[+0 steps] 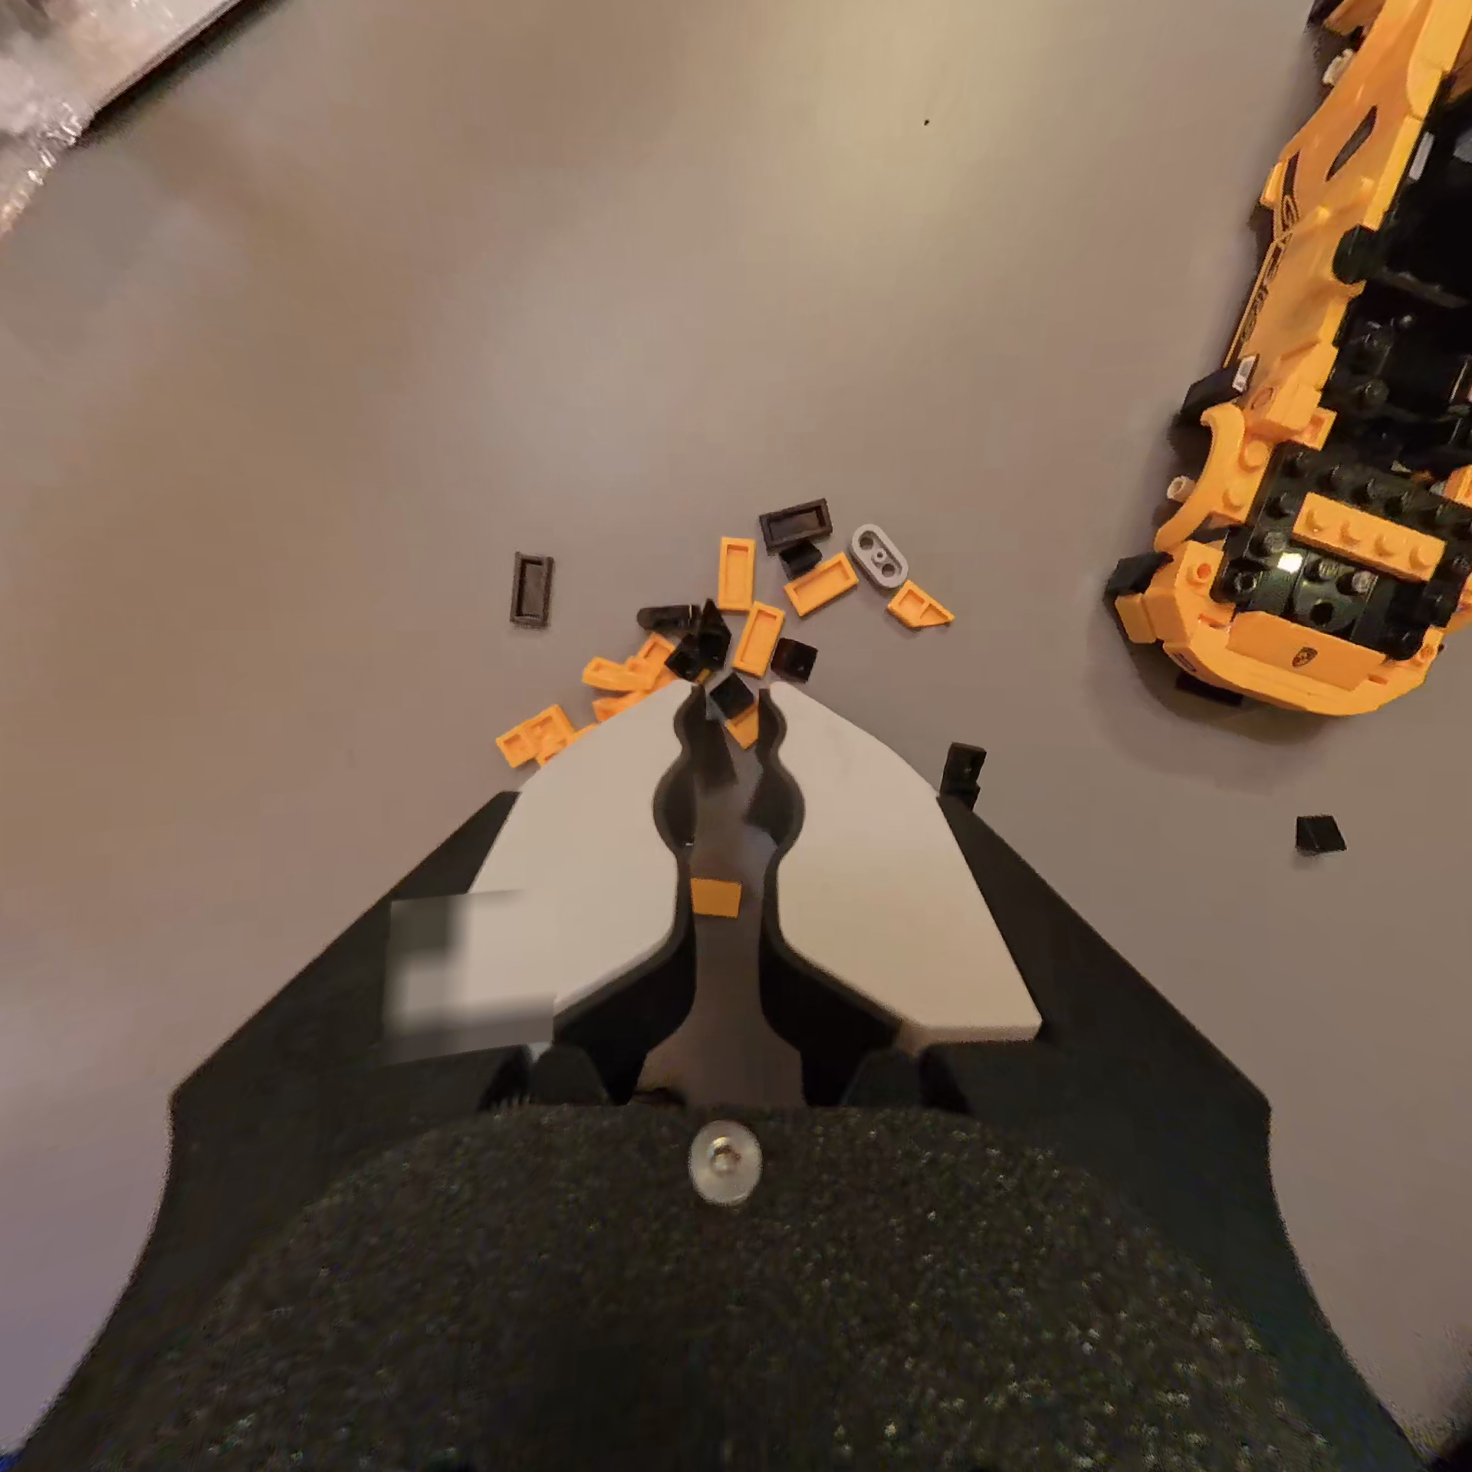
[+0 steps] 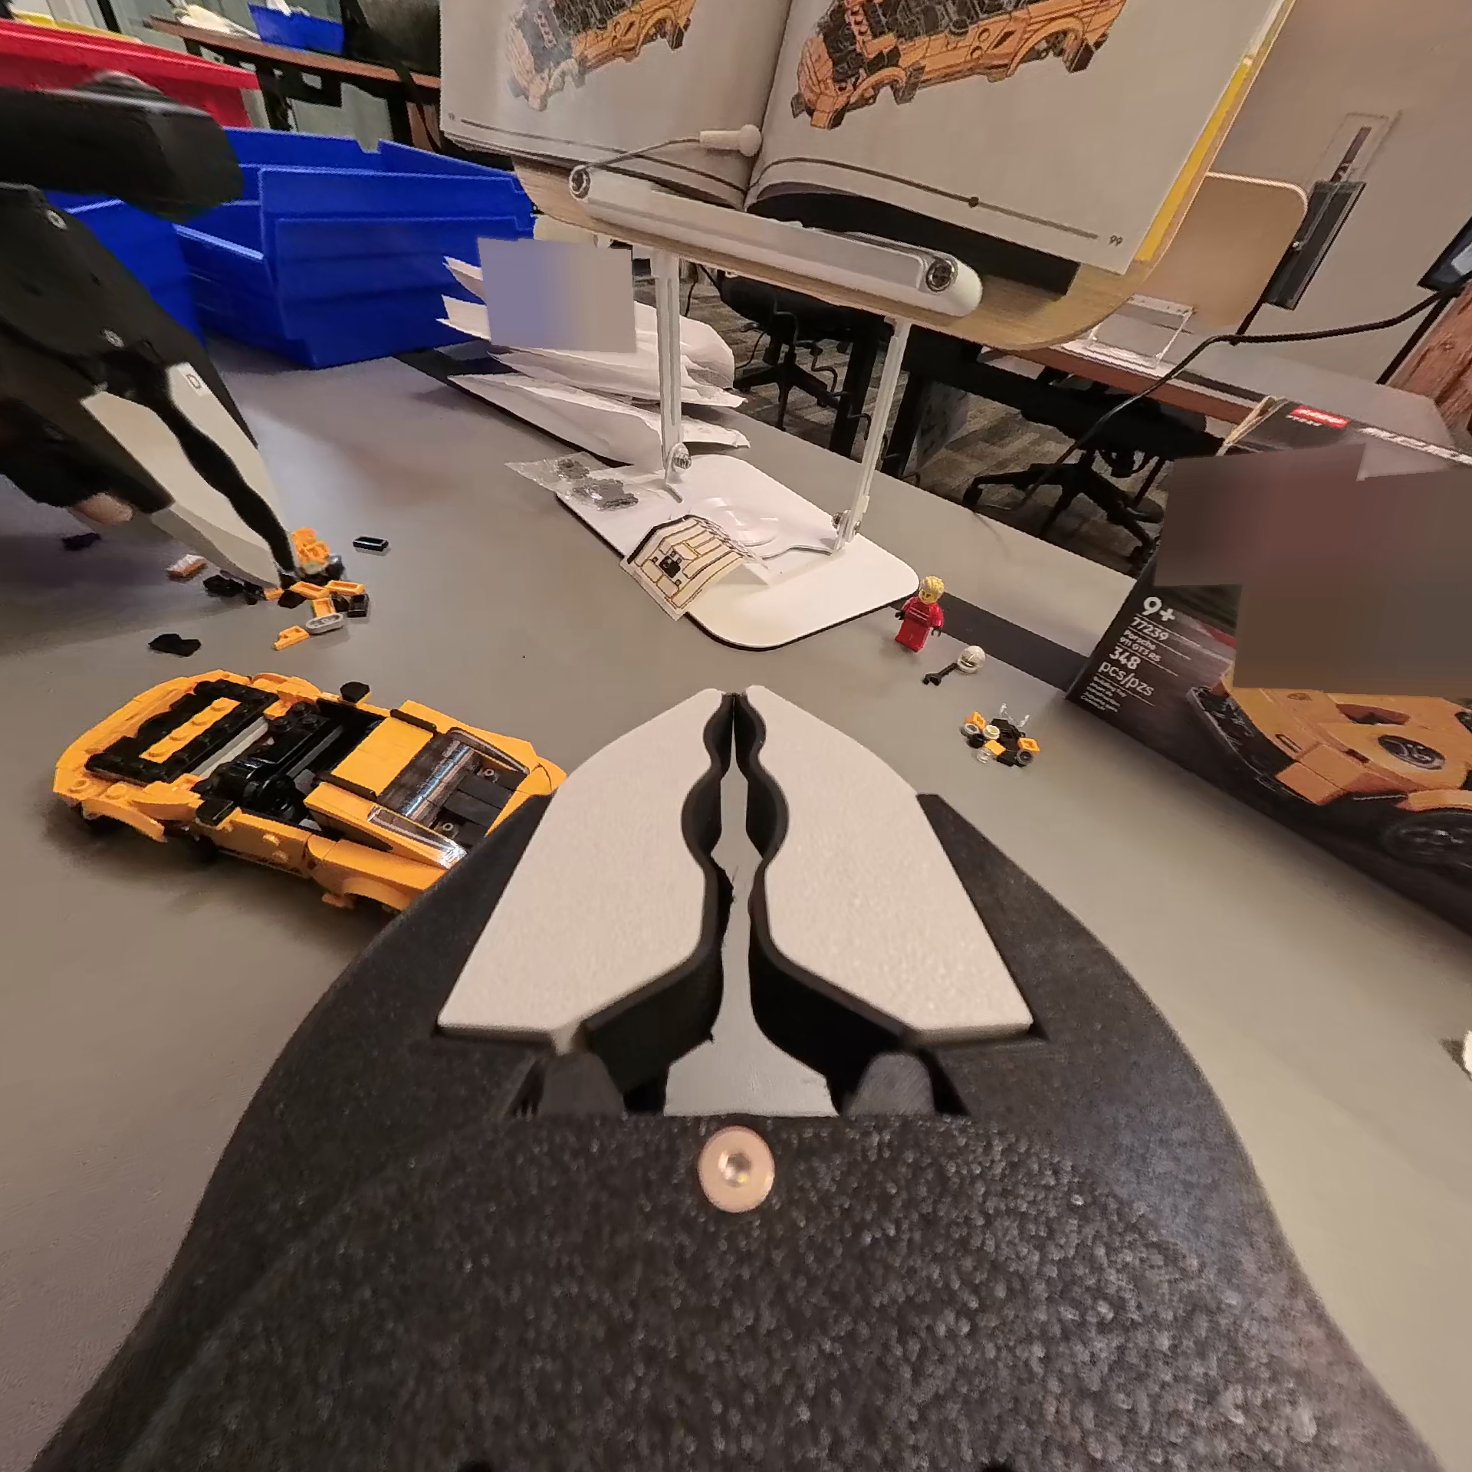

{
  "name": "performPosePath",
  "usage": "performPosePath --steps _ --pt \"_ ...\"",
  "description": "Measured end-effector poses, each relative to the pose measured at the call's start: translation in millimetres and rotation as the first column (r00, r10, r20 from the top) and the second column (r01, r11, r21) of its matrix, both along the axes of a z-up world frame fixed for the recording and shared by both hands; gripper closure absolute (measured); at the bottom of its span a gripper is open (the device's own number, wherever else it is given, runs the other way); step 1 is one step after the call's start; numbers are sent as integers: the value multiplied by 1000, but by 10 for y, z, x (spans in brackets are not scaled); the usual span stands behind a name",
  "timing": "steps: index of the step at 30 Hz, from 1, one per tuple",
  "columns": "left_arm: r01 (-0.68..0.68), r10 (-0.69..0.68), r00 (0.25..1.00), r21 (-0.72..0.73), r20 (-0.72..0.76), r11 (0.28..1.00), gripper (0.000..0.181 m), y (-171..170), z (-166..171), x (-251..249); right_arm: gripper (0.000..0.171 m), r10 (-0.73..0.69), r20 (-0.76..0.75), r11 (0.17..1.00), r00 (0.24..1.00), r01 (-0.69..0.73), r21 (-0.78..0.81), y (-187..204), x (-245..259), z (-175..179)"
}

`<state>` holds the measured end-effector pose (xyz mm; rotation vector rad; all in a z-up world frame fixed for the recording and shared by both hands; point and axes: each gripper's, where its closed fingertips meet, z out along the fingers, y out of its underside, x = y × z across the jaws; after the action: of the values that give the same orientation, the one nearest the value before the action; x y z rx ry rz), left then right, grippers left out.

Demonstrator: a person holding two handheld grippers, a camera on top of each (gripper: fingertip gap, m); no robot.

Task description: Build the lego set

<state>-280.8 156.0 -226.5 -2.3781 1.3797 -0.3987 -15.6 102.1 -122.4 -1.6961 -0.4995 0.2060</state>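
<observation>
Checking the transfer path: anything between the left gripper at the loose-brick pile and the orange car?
Nothing visible. The left gripper sits with its tips in the pile of small orange and black bricks. The stretch of bare grey table between the pile and the partly built orange and black Lego car is open.

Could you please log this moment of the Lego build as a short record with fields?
surface: grey table
model: part-built orange and black car, lying on the table, roof open
loose parts: pile of small orange and black pieces, plus one grey oval piece
left gripper: tips slightly apart, down at the pile, small black piece between them
right gripper: shut, empty, above the table
instructions: open booklet on a white stand
other: red minifigure, set box, blue bins
</observation>
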Motion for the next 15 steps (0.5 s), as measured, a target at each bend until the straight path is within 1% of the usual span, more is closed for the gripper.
performPosePath --steps 5,9,11,15 --pt "-14 14 1000 -15 6 1000 174 28 0 21 171 3 -8 1000 1000 -3 -2 1 -4 1" --pt "14 -14 1000 -5 -7 1000 177 26 1 28 171 4 -12 1000 1000 -4 0 2 -4 6" --pt "33 -33 999 9 12 999 180 27 31 38 171 3 -13 1000 1000 -3 1 4 -2 10" --pt "58 -59 996 21 69 998 180 5 152 23 171 3 -16 1000 1000 -3 2 7 -2 14"
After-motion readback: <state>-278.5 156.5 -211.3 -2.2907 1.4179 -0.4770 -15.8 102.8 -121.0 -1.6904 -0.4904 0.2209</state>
